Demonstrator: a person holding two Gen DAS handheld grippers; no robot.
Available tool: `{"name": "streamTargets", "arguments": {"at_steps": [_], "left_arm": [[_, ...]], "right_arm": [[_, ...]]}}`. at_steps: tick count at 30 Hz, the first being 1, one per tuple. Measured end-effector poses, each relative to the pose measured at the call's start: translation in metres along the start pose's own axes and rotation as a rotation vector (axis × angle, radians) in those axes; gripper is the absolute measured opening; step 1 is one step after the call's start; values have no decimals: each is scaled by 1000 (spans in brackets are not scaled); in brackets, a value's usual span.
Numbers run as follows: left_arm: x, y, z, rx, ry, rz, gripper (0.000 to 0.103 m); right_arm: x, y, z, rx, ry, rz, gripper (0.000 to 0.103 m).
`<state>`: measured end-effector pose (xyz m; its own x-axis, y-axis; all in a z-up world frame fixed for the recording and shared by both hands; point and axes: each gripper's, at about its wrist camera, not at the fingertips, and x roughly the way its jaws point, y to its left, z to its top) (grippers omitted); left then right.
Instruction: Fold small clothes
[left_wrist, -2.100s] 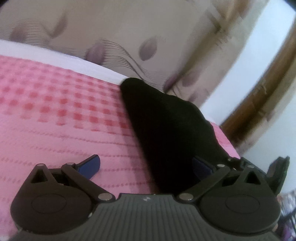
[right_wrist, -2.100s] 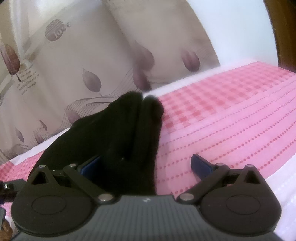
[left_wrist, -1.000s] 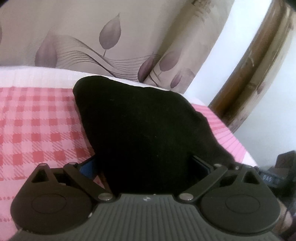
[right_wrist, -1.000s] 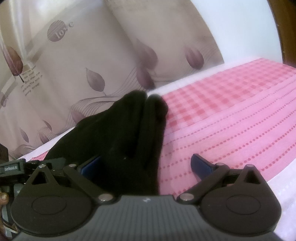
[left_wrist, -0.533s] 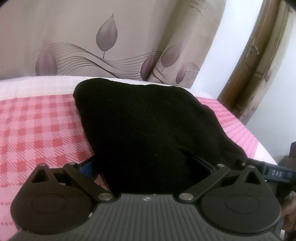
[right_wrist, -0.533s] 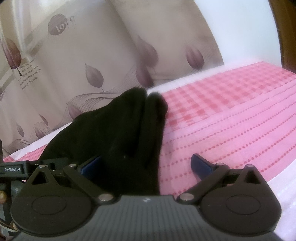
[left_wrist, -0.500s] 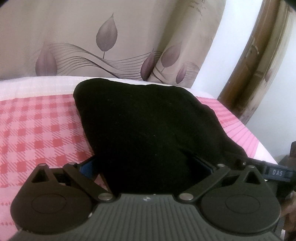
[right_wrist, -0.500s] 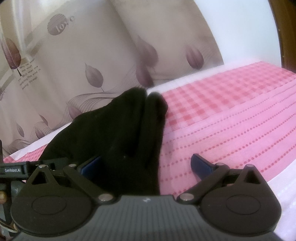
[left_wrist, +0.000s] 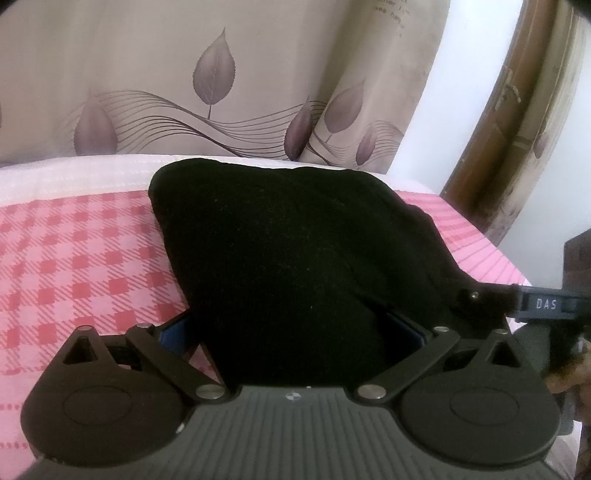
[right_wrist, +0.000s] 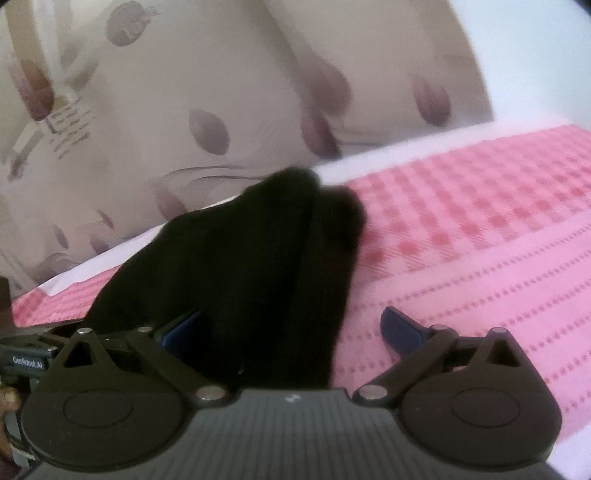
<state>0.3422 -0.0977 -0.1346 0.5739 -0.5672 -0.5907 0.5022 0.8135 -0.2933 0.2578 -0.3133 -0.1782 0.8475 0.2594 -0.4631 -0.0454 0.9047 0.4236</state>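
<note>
A small black garment (left_wrist: 288, 251) lies bunched on a pink checked bedspread (left_wrist: 74, 266). In the left wrist view it fills the gap between the fingers of my left gripper (left_wrist: 291, 332), whose jaws stand wide open with the cloth lying between them. In the right wrist view the same garment (right_wrist: 258, 266) lies folded over in ridges, covering the left finger of my right gripper (right_wrist: 291, 328), which is open too. Its right fingertip (right_wrist: 399, 325) is bare above the bedspread (right_wrist: 480, 240). The right gripper's body shows at the left wrist view's right edge (left_wrist: 546, 304).
A beige curtain with leaf print (left_wrist: 221, 92) hangs behind the bed. A white sheet edge (left_wrist: 74, 173) runs along the far side. A brown wooden door frame (left_wrist: 517, 110) stands at the right. The left gripper's body shows at the right wrist view's left edge (right_wrist: 26, 360).
My left gripper moved over onto the garment, so the cloth now lies between its open fingers. The right gripper stayed open at the cloth and shifted slightly; its view is now blurred.
</note>
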Motion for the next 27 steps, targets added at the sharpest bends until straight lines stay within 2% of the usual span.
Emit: {"name": "streamTargets", "arguments": {"at_steps": [3,4,8,12,17,24,25,26,27], "left_arm": [[0,0,1,0,2,-2,103],[0,2,1,-3,1,-7,103],[2,8,4,-25,2,-35,103],[2,11,5,-37,-3,-49,102],[-3,16,3,-55,-15,-63,87],[-6,18,2,-79,-24,-65,76],[-5,18,2,-84,-25,-63,75],[-5,18,3,-90,-26,-59,73],[-5,18,3,-97,-28,-57,72]], "right_arm": [[3,1,1,-29,14,61,102],[4,1,1,-32,18,84,96],[6,-2,2,-33,37,139,87],[6,-5,3,-17,45,163,87],[4,-4,5,-7,69,153,87],[6,1,2,-25,64,151,86],[7,2,2,-29,59,155,75],[9,2,2,-15,71,180,59],[11,-1,2,15,70,196,56]]}}
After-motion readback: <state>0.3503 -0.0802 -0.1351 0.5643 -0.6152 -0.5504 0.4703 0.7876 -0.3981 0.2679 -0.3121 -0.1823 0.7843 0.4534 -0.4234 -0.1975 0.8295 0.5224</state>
